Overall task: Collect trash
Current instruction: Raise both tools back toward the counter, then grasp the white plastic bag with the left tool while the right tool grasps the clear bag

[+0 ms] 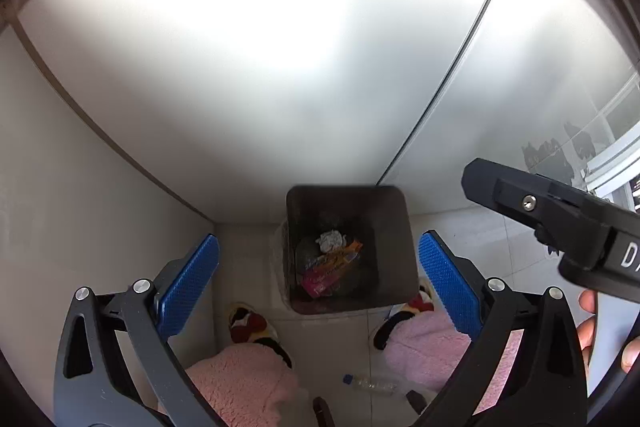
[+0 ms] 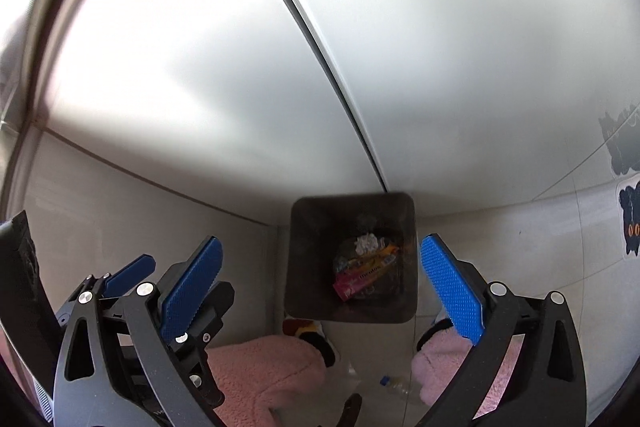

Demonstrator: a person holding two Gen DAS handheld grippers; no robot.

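A dark square trash bin [image 1: 394, 247] stands on the tiled floor against a steel appliance; it also shows in the right wrist view [image 2: 312, 259]. Inside lie a crumpled white paper [image 1: 330, 239], an orange and pink snack wrapper [image 1: 330, 265] and a dark bag. The same paper [image 2: 366, 243] and wrapper [image 2: 366, 273] show in the right wrist view. A clear plastic bottle with a blue cap [image 1: 370, 383] lies on the floor between my feet, seen also in the right wrist view [image 2: 394, 385]. My left gripper [image 1: 318, 283] is open and empty above the bin. My right gripper [image 2: 320, 283] is open and empty above it too.
Pink fleece trouser legs [image 1: 240, 383] and cartoon slippers [image 1: 250, 323] stand close to the bin. A white wall [image 1: 80, 207] is on the left. The steel appliance doors [image 1: 280, 87] fill the back. The right gripper's body [image 1: 560, 223] juts in beside my left one.
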